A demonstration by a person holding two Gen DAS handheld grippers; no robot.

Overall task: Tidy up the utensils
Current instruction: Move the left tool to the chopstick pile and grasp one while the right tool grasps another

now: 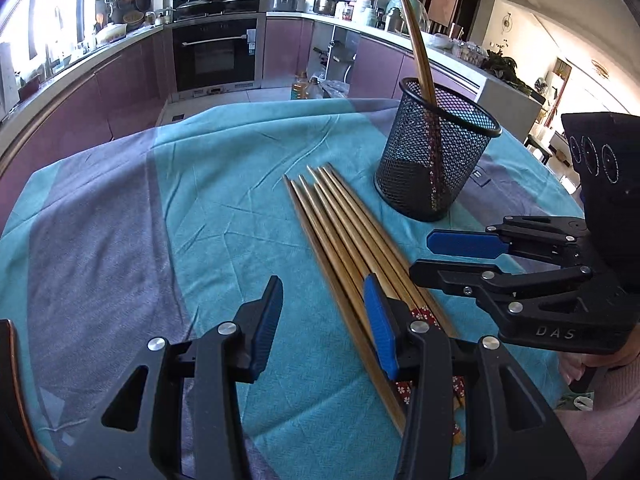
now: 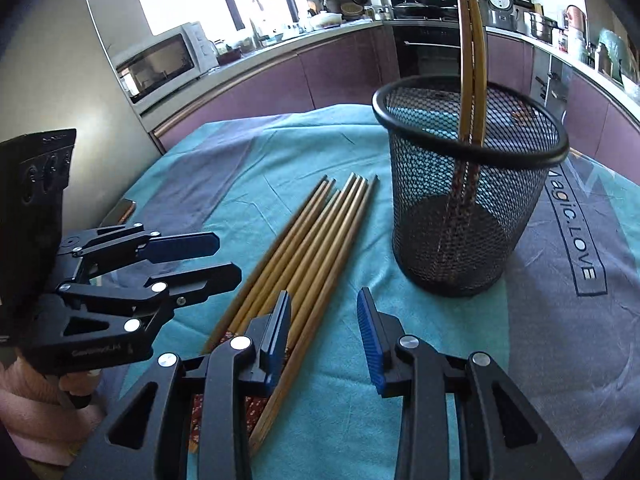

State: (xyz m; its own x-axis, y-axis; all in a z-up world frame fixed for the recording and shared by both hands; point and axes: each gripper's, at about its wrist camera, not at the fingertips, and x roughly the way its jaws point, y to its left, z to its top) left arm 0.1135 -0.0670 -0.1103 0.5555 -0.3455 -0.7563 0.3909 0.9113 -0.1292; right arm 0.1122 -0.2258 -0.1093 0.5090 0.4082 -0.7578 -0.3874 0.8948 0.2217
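Observation:
Several wooden chopsticks (image 1: 348,232) lie side by side on the teal cloth, tips pointing away; they also show in the right wrist view (image 2: 304,248). A black mesh cup (image 1: 436,152) stands upright to their right with two chopsticks (image 1: 420,52) leaning in it; the cup (image 2: 468,200) and its pair (image 2: 472,60) show in the right wrist view too. My left gripper (image 1: 324,316) is open and empty, hovering over the handle ends of the bundle. My right gripper (image 2: 324,336) is open and empty, just right of the bundle; it also shows in the left wrist view (image 1: 420,256).
The round table has a teal and grey cloth (image 1: 120,220). A phone (image 2: 120,210) lies near the left edge. Kitchen counters, an oven (image 1: 216,52) and a microwave (image 2: 160,64) stand beyond the table. An oil bottle (image 1: 304,86) stands behind the far edge.

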